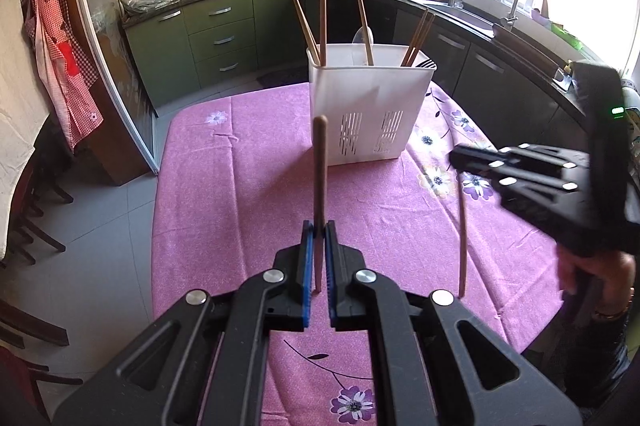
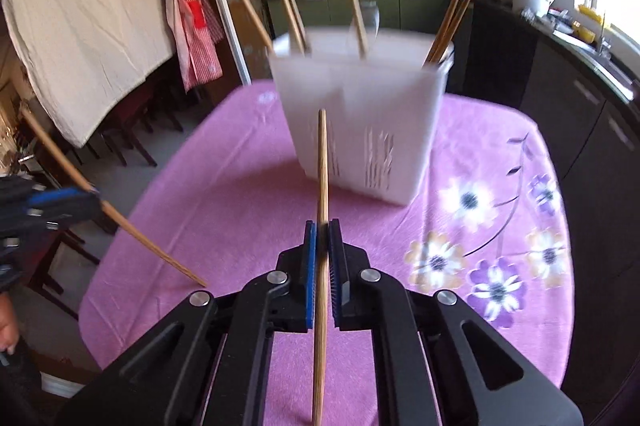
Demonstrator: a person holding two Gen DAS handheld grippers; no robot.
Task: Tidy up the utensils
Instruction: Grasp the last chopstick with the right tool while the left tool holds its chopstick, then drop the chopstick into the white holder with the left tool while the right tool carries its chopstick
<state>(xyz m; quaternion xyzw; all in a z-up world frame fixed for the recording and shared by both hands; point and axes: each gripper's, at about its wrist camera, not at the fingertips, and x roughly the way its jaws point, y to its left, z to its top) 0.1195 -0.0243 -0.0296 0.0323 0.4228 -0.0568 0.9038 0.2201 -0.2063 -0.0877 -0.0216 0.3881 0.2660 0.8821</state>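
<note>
From the left wrist: the left claw (image 1: 319, 230) is clamped tight on a chopstick (image 1: 319, 186) standing nearly upright, tip poking up in front of the white holder (image 1: 370, 106). The holder sits toward the far edge of the bench (image 1: 240, 186), other sticks leaning out of it, with bare pink cloth open between claw and holder. Over on the right, the right claw (image 1: 460, 160) hangs above the cloth near the bench's right edge, a second chopstick (image 1: 463, 246) dangling below it.

From the right wrist: the right claw (image 2: 322, 238) is pinched shut on its chopstick (image 2: 321, 226), holder (image 2: 360, 114) dead ahead and blurred. The left claw (image 2: 86, 200) sits beyond the bench's (image 2: 224, 194) left edge, its stick (image 2: 120, 222) slanting down over the cloth.
</note>
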